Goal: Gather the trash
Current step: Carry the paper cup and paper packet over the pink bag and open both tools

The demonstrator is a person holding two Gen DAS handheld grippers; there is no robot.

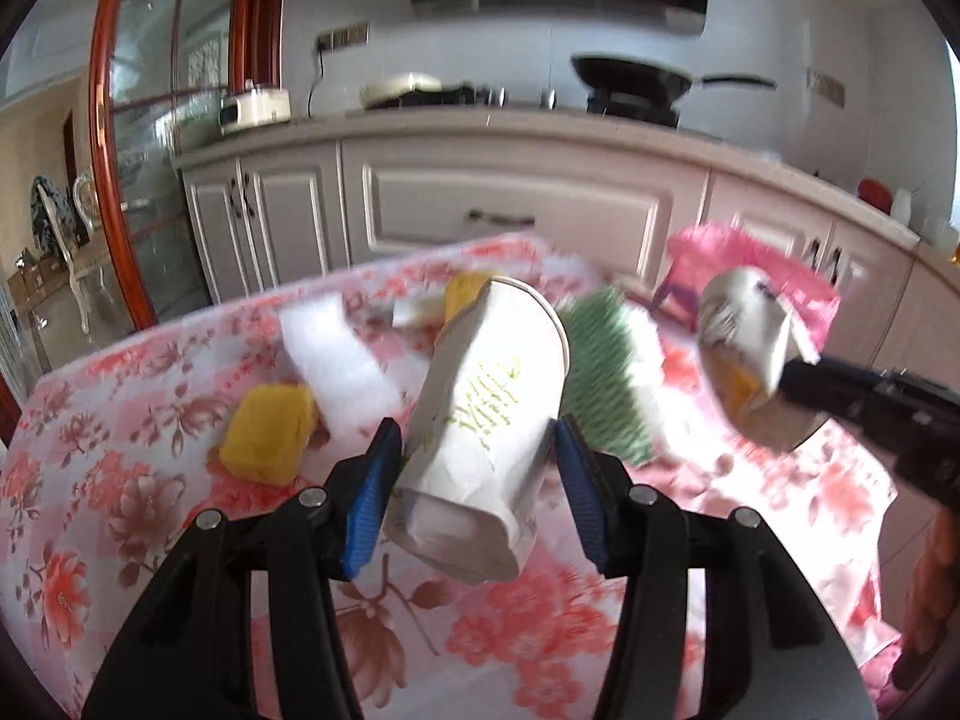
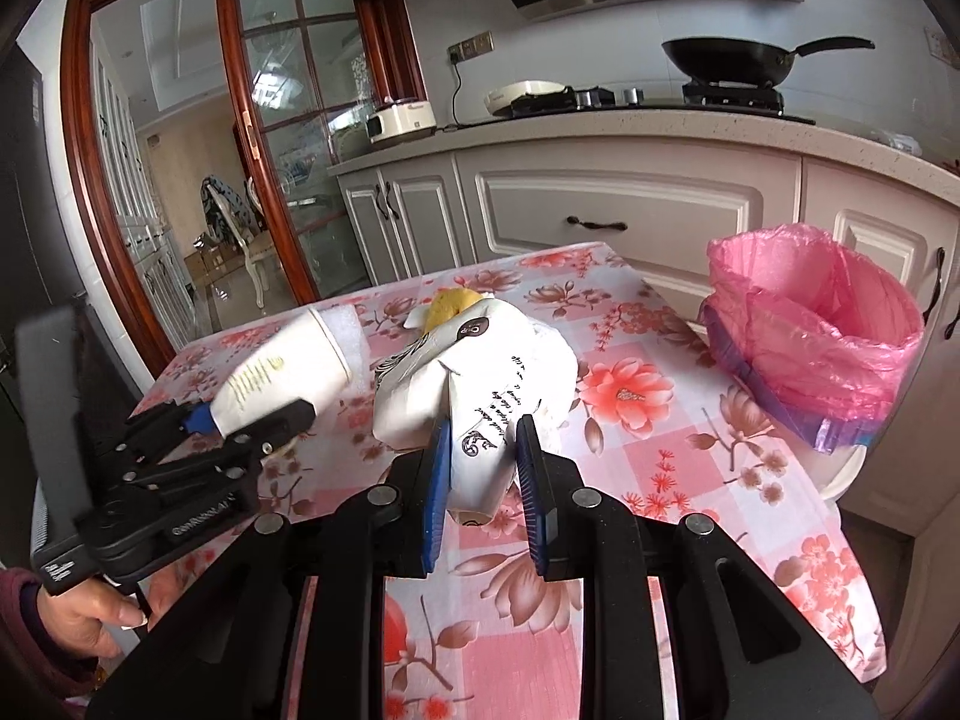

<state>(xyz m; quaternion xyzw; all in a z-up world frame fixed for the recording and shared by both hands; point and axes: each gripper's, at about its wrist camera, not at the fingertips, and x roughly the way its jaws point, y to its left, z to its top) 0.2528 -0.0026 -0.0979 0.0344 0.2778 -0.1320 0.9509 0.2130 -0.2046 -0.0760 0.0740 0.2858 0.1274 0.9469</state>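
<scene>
Crushed paper cup (image 1: pixel 480 414) clamped in left gripper (image 1: pixel 474 468), crumpled cup (image 2: pixel 474 396) clamped in right gripper (image 2: pixel 480 468), both lifted left of pink-lined bin (image 2: pixel 816 348) for disposal.

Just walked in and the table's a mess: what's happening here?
A person is clearing trash with two handheld grippers. The left gripper holds a crushed white paper cup; the right gripper clamps a crumpled printed paper cup. Both are lifted above the floral table, and the pink-lined bin waits beside it.
</scene>
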